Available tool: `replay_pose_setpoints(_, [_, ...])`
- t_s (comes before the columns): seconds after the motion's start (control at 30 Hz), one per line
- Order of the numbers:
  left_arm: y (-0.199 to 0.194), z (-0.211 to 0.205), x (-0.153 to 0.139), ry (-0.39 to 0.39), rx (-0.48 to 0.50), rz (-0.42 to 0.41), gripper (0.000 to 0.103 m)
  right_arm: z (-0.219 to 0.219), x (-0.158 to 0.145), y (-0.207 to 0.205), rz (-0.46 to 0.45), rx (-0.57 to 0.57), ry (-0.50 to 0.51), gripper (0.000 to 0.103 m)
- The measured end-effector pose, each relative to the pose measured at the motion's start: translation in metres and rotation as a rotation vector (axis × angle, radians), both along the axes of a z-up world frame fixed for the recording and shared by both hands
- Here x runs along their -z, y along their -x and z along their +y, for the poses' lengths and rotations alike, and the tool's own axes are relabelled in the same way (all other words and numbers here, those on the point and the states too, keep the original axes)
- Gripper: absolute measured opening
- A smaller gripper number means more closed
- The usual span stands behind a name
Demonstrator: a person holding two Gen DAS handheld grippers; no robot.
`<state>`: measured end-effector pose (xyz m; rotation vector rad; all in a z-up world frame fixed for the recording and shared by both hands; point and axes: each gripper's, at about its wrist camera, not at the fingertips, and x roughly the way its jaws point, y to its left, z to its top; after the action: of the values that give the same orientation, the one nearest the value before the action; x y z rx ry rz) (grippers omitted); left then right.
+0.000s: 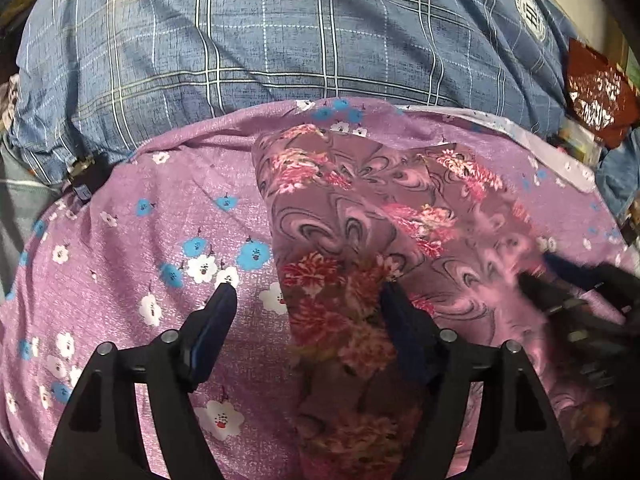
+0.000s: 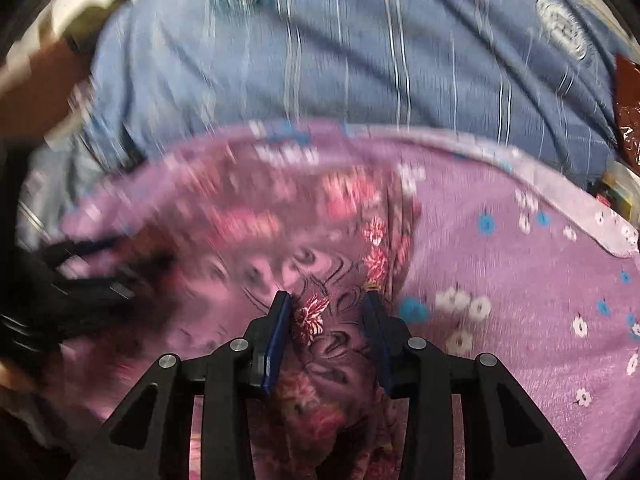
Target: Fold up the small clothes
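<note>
Jaws apparently astride floral cloth (image 2: 320,320)

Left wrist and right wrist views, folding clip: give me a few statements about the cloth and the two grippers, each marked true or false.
1. The swirl-and-flower cloth lies on a purple sheet printed with small white and blue flowers. True.
2. The left gripper is clamped shut on the cloth. False: its fingers are spread wide, one over the bare sheet, the other at the cloth.
3. The right gripper has cloth between its fingers. True, though the jaws are still apart.
4. A plain red blanket lies beyond the sheet. False: it is a blue plaid fabric.
5. The right wrist view is sharper than the left. False: it is motion-blurred.
</note>
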<state>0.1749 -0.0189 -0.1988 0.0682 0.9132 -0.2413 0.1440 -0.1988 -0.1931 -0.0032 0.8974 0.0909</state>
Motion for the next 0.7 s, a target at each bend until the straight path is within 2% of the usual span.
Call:
replay_pose_setpoints(0.1, [0.002,0.002,-0.007,0.017,-0.007,-0.027,0.075,0.002,-0.003,-0.001,-0.011,0.011,0.01,0.039])
replay_pose_setpoints(0.17, [0.007,0.004,-0.017,0.035,-0.012,-0.074,0.075,0.001,-0.009,0.002,-0.038,0.034,0.021,0.037])
replay_pose_setpoints(0.37, [0.021,0.008,-0.044,0.082,-0.024,-0.203,0.075,0.006,-0.033,0.014,-0.177,0.094,0.138,0.039])
replay_pose_setpoints(0.43, [0.023,0.009,-0.048,0.095,-0.028,-0.224,0.083,0.006,-0.037,0.013,-0.2,0.105,0.158,0.039])
replay_pose_setpoints(0.53, [0.027,0.009,-0.052,0.088,-0.035,-0.26,0.084,0.008,-0.041,0.014,-0.229,0.126,0.217,0.04])
replay_pose_setpoints(0.7, [0.029,-0.002,-0.05,0.037,-0.023,-0.264,0.085,0.001,-0.042,0.014,-0.232,0.168,0.253,0.04])
